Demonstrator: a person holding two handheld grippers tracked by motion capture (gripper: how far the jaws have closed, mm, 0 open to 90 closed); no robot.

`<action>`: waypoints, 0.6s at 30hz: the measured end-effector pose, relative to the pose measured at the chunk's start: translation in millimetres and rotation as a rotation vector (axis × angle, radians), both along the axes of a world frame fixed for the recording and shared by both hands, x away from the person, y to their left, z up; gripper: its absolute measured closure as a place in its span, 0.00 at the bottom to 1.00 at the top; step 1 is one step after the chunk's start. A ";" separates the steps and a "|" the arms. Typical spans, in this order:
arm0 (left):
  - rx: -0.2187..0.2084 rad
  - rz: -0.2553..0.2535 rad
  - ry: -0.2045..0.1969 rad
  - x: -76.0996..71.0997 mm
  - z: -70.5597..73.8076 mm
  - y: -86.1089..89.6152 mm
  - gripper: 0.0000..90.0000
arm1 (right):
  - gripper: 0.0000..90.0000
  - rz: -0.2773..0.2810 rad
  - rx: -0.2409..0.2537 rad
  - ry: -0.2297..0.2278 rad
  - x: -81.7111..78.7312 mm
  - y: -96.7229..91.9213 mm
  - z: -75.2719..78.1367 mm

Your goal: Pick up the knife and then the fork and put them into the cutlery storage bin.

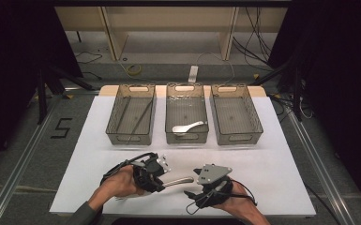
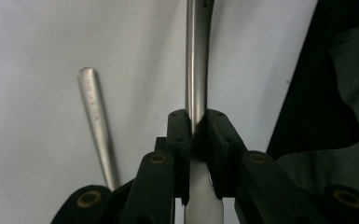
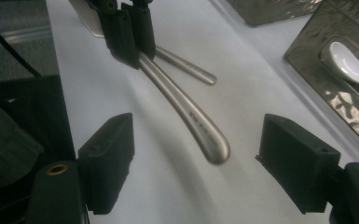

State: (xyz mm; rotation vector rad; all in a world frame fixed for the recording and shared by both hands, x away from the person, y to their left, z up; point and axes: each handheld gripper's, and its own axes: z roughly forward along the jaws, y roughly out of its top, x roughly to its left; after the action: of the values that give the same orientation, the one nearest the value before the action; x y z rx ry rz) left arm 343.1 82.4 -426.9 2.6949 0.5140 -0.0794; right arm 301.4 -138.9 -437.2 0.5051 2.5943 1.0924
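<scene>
Pointing its rounded handle end toward the right gripper (image 3: 193,163), a steel utensil (image 3: 186,112) is held level above the white counter (image 1: 272,173), pinched tight in the left gripper (image 1: 161,180). The right gripper's jaws are spread wide around the handle tip, untouched. A second steel handle (image 2: 95,121) lies alongside. Three trays (image 1: 236,115) are lined up beyond, one white spoon (image 1: 187,127) in the middle tray.

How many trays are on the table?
3, in a row along the white sheet's far side: left tray with dark sticks, middle tray with a white spoon, right tray apparently empty.
</scene>
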 end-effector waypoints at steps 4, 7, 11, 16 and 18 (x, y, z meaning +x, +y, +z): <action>0.000 -0.021 0.005 -2.5 -0.6 -6.5 0.89 | 0.38 0.039 -0.033 -0.003 1.5 7.4 -4.4; -0.007 -0.035 0.012 -4.0 0.6 -10.0 0.89 | 0.42 0.054 -0.062 -0.008 2.4 11.3 -7.3; -0.010 -0.049 0.009 -5.7 3.5 -14.8 0.89 | 0.47 0.082 -0.087 -0.007 3.2 15.3 -10.6; -0.020 -0.071 0.015 -7.5 7.5 -20.6 0.89 | 0.53 0.114 -0.111 -0.012 1.7 18.8 -12.8; -0.022 -0.081 0.016 -8.3 7.4 -23.0 0.89 | 0.56 0.115 -0.115 -0.006 1.3 19.3 -12.6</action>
State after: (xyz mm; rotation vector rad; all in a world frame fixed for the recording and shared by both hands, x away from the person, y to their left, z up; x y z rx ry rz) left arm 334.8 59.4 -419.6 2.6952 0.4058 -0.1283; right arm 302.7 -119.6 -449.9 0.3292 2.6909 0.9694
